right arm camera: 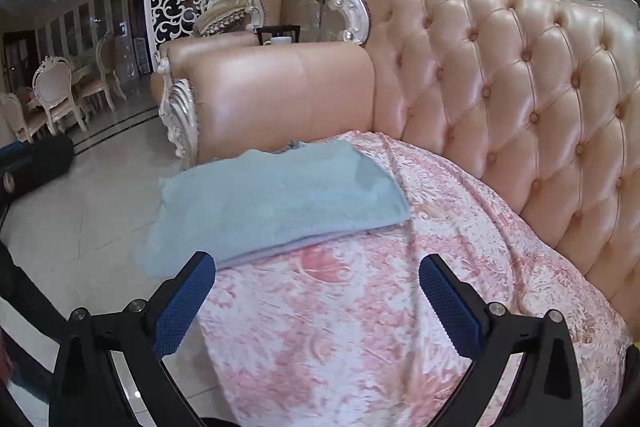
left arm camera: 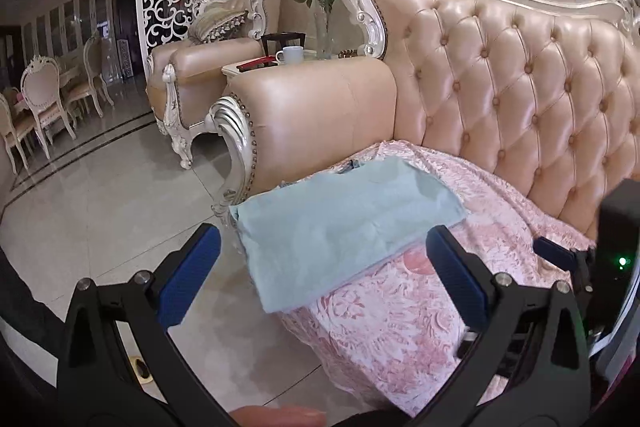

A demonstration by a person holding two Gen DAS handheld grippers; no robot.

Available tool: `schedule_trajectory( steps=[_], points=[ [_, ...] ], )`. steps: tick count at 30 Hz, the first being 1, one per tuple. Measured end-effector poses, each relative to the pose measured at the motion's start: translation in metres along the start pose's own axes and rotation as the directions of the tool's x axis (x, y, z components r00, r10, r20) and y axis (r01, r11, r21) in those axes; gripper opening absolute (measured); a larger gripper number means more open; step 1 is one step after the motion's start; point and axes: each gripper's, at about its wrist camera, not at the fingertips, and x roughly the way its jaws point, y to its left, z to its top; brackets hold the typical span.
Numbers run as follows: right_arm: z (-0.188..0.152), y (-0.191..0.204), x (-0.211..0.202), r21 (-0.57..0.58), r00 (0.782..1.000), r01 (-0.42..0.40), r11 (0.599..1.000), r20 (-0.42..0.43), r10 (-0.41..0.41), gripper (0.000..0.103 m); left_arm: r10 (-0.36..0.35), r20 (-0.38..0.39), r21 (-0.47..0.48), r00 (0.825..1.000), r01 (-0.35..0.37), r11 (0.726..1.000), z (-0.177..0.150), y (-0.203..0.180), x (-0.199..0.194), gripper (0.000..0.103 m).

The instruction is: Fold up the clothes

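A pale blue garment (left arm camera: pixel 340 223) lies folded flat on the pink patterned sofa cover (left arm camera: pixel 400 327), next to the sofa armrest; its near left corner hangs over the seat's front edge. My left gripper (left arm camera: pixel 324 247) hovers open just in front of it, nothing between its blue pads. In the right wrist view the same garment (right arm camera: pixel 272 203) sits ahead and left of my right gripper (right arm camera: pixel 316 275), which is open and empty above the cover (right arm camera: pixel 360 327). The right gripper also shows at the right edge of the left wrist view.
A tufted peach sofa back (left arm camera: pixel 520 99) rises behind the seat, and the padded armrest (left arm camera: pixel 316 123) borders the garment. Beyond it stand a side table with a cup (left arm camera: pixel 290 55) and roses, an armchair (left arm camera: pixel 200 75), dining chairs (left arm camera: pixel 44 99), and tiled floor (left arm camera: pixel 100 219).
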Motion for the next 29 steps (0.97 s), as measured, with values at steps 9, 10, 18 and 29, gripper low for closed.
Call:
schedule_trajectory(
  steps=[9, 10, 18, 29],
  points=[
    [0.007, 0.021, -0.016, -0.054, 1.0, 0.015, 0.998, 0.024, -0.014, 0.103, 0.025, -0.039, 0.018, 0.999, -0.024, 1.0, -0.011, -0.004, 0.001, 0.103],
    [0.007, 0.02, -0.017, -0.055, 0.999, 0.019, 0.998, 0.027, -0.017, 0.103, 0.022, -0.042, 0.015, 0.999, -0.022, 1.0, -0.011, -0.004, 0.001, 0.103],
    [0.013, 0.023, -0.025, -0.074, 0.998, 0.041, 0.996, 0.047, -0.038, 0.103, 0.025, -0.047, -0.005, 0.999, -0.025, 1.0, -0.011, -0.003, 0.001, 0.103],
    [0.012, 0.038, -0.028, -0.119, 0.998, 0.047, 0.992, 0.055, -0.04, 0.103, 0.03, -0.05, -0.06, 0.998, -0.033, 0.998, -0.015, 0.004, 0.0, 0.103]
  ],
)
